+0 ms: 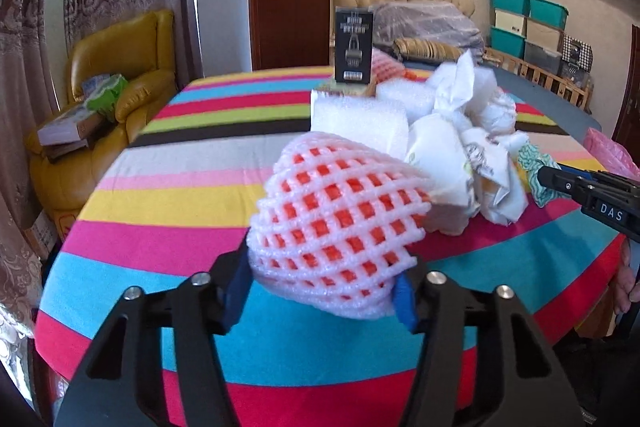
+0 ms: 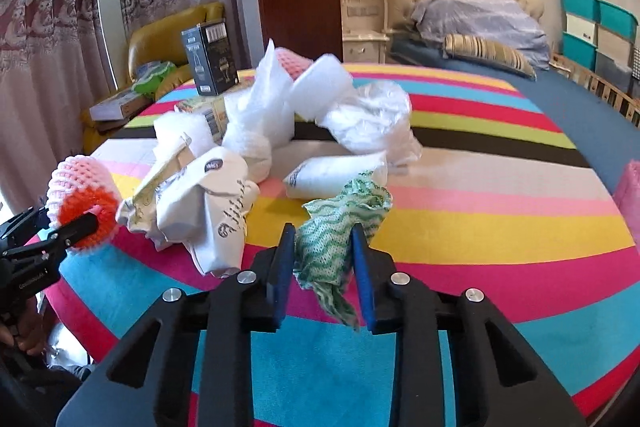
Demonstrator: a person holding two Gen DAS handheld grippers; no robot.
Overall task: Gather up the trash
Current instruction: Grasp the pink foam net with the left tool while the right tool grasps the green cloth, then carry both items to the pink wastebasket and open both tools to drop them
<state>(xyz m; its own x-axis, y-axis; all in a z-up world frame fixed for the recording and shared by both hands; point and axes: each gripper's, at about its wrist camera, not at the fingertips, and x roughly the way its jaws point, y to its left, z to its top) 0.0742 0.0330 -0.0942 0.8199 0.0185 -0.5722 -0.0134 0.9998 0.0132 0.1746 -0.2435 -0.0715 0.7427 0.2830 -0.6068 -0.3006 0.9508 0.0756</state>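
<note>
My left gripper (image 1: 322, 291) is shut on a white foam fruit net with an orange inside (image 1: 340, 223), held above the striped table; it also shows at the left of the right wrist view (image 2: 82, 209). My right gripper (image 2: 322, 259) is shut on a green-and-white patterned cloth (image 2: 340, 227), lifted a little off the table; the cloth shows in the left wrist view (image 1: 534, 173). A pile of crumpled white paper and plastic bags (image 2: 256, 147) lies on the table behind both grippers, also in the left wrist view (image 1: 452, 147).
A black box (image 1: 353, 45) stands at the far side of the striped tablecloth (image 1: 180, 203). A yellow armchair (image 1: 116, 83) with books is at the left. A bed (image 2: 500, 39) and stacked storage bins (image 1: 528, 23) are behind. A pink bag (image 2: 630, 195) is at the right edge.
</note>
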